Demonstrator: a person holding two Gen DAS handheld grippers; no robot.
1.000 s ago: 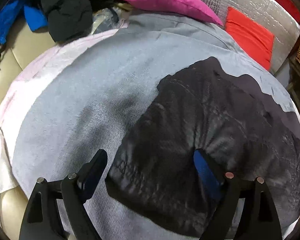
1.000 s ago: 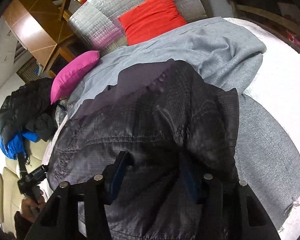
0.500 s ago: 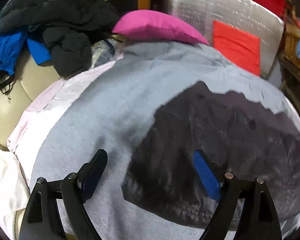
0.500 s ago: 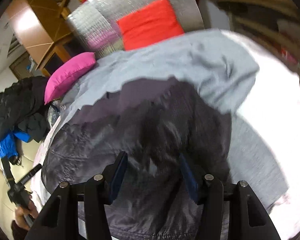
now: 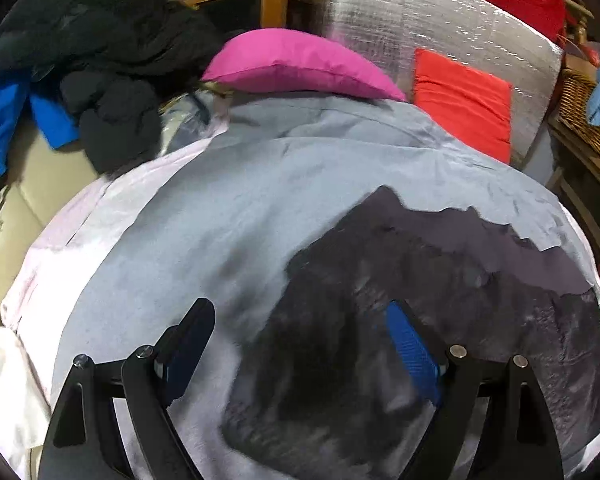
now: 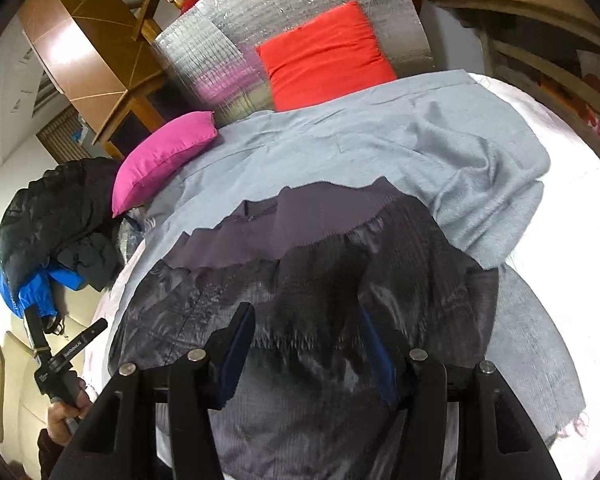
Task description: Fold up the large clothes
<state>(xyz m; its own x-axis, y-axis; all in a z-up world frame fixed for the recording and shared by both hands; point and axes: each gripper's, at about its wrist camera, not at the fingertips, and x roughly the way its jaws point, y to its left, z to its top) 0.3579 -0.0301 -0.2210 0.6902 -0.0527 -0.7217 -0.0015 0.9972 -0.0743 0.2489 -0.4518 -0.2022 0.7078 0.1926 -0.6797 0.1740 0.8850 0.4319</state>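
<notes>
Dark jacket [image 5: 440,320] near edge blurred, cut off below

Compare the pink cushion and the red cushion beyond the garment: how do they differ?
The pink cushion lies at the grey blanket's far edge; the red cushion leans upright against the silver quilted panel. The pink one looks puffy and tapered, the red one flatter and squarer. Both are plain, single-colour cushions.

White print on the black handheld gripper [image 6: 66,364] you hold in your left hand, too small to read
</notes>
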